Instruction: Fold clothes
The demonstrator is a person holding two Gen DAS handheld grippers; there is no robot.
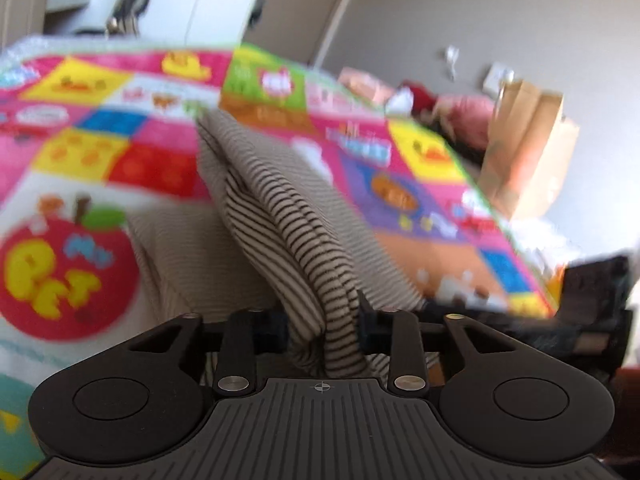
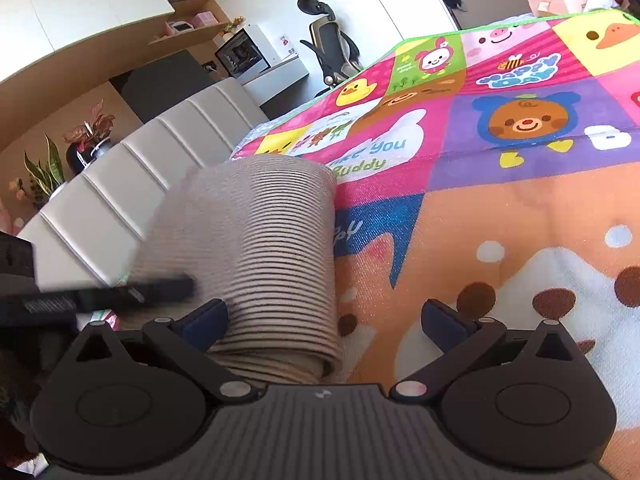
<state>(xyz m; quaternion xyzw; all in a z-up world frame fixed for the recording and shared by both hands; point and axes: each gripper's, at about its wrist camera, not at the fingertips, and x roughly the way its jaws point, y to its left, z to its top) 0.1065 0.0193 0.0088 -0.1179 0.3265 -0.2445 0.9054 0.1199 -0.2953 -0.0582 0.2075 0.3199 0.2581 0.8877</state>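
The left gripper [image 1: 322,334] is clamped on a bunched fold of the striped garment [image 1: 280,216], which rises from between its fingers and runs away from the camera, slanting up and left across the colourful cartoon mat [image 1: 120,128]. The right gripper [image 2: 324,320] stands wide apart, holding nothing; the striped cloth [image 2: 260,248] lies over its left finger [image 2: 208,318] and between the fingers, its long axis pointing forward toward the white padded headboard [image 2: 132,176]; its right finger [image 2: 444,322] hangs over bare mat
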